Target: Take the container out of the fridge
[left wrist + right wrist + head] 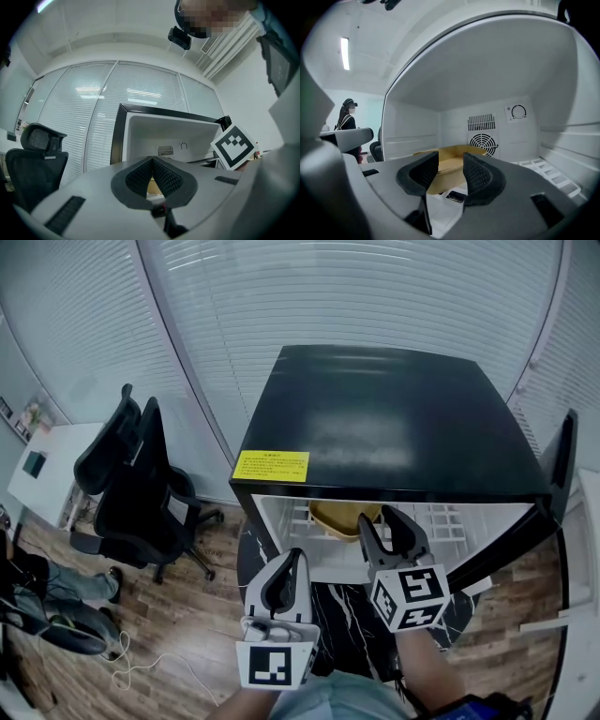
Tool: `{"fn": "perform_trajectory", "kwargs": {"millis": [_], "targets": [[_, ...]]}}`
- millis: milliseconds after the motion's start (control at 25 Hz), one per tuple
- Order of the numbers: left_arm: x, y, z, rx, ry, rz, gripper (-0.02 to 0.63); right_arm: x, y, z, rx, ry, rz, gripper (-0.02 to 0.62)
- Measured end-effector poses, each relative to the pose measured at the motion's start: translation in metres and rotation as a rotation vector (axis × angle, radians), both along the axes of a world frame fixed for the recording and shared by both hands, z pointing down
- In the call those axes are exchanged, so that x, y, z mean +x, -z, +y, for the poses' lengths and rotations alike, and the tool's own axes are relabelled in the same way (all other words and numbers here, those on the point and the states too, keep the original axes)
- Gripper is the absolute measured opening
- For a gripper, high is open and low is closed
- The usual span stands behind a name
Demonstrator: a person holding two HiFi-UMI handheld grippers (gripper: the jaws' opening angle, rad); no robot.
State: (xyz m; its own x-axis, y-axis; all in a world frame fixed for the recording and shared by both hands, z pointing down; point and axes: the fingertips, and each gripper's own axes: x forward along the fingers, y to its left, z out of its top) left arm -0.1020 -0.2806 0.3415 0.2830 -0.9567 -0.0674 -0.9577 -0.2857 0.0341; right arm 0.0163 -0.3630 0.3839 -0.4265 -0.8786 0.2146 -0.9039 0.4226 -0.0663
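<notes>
The black mini fridge [394, 418] stands open in front of me. Inside it, a shallow tan container [337, 515] sits on the white floor toward the left. My right gripper [382, 518] reaches into the opening. In the right gripper view its jaws [450, 157] stand apart with the container's [446, 180] near rim in the gap, and the pads do not press on it. My left gripper [289, 561] hangs outside, below the opening's left side. Its pads [140, 176] meet at the tips with nothing held. A sliver of the container [152, 186] shows behind them.
The fridge door [539, 512] swings open at the right. A fan grille [483, 143] and dial [518, 111] mark the back wall. A white rack [445, 521] fills the right side. A black office chair [131, 484] stands left; a person [347, 119] stands beyond it.
</notes>
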Motion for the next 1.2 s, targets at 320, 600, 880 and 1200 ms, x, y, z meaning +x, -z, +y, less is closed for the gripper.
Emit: {"fn": "perform_trajectory", "kwargs": {"millis": [320,600,880,1200], "targets": [[-0.003,-0.002,0.001,-0.004,0.007,0.009,0.014,-0.044,0.022,0.02,0.122,0.281,0.168,0.175],[-0.013,-0.005,0.001,-0.012,0.03,0.02,0.014,-0.065,0.01,0.031,0.134,0.455,0.32,0.149],[-0.02,-0.012,0.001,-0.029,0.053,0.032,0.014,-0.066,-0.011,0.03,0.087,0.53,0.506,0.143],[-0.028,-0.011,-0.001,-0.018,0.062,0.04,0.014,-0.067,-0.022,0.03,0.1,0.549,0.634,0.083]]}}
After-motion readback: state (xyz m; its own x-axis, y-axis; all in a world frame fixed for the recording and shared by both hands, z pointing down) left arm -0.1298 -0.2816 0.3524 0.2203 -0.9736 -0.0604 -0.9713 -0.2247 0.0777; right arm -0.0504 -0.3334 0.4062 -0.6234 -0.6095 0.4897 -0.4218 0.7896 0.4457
